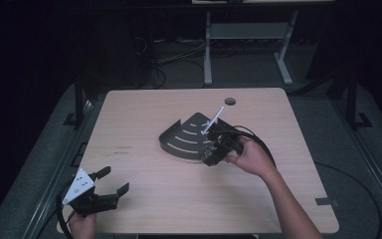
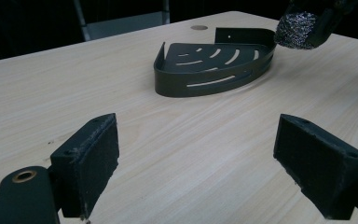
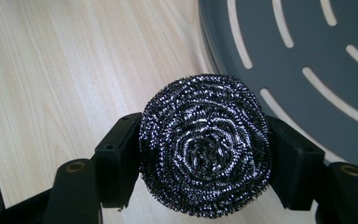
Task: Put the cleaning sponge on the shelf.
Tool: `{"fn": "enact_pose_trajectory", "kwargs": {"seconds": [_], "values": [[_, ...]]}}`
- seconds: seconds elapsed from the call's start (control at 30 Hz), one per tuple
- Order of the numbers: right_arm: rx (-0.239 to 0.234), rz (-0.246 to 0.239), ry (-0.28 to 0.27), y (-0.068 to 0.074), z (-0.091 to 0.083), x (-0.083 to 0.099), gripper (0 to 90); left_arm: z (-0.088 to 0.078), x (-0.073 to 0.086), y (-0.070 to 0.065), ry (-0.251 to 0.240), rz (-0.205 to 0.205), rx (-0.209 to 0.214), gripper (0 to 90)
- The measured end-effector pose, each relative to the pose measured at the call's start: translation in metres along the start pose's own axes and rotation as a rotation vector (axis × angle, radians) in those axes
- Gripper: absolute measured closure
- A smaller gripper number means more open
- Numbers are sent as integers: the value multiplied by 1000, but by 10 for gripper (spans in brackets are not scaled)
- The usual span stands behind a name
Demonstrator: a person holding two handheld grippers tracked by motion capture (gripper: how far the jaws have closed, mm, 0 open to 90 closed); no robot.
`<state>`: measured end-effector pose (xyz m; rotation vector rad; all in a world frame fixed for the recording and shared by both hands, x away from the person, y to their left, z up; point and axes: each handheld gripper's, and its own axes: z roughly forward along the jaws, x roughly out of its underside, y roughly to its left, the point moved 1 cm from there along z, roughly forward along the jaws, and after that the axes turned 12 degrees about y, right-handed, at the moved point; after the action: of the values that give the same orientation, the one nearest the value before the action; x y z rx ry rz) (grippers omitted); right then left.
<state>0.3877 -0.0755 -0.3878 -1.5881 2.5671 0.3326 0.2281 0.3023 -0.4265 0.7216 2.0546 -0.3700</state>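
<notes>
Currently the steel wool scrubber (image 3: pixel 205 144) sits pinched between both pads of the right hand-held gripper (image 3: pixel 205 154), held just above the bench (image 1: pixel 144 199) at the curved front edge of the dark slotted corner caddy (image 1: pixel 186 137). The left hand-held gripper (image 1: pixel 110 181) rests near the bench's corner, jaws wide, nothing in them, well apart from the caddy.

Risks, as I judge them: the scrubber is springy, so a loose release may let it bounce or roll off the rim; coming in low could clip the caddy wall and shove it.

Hard to read: in the high view the right hand-held gripper covers the scrubber, and the room beyond is dark.
</notes>
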Motion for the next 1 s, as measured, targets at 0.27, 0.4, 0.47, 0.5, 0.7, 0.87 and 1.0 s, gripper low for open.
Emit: {"fn": "enact_pose_trajectory", "kwargs": {"seconds": [0.27, 0.4, 0.47, 0.5, 0.7, 0.87, 1.0], "values": [[-2, 4, 0, -7, -2, -10, 333, 0, 0, 0, -1, -1, 1, 135], [0, 6, -2, -10, -5, -15, 333, 0, 0, 0, 0, 2, 1, 135], [-13, 6, -10, -13, -5, -17, 332, 0, 0, 0, 0, -1, 1, 135], [-3, 12, -2, -16, -5, -19, 333, 0, 0, 0, -2, -2, 2, 135], [-4, 23, 2, -22, -4, -24, 332, -1, 0, 1, -5, -6, 3, 135], [-2, 37, 0, -30, -3, -30, 332, -1, 0, 0, -4, -3, 2, 135], [-3, 43, 2, -34, -3, -34, 332, 0, 0, 1, -3, -5, 2, 135]]}}
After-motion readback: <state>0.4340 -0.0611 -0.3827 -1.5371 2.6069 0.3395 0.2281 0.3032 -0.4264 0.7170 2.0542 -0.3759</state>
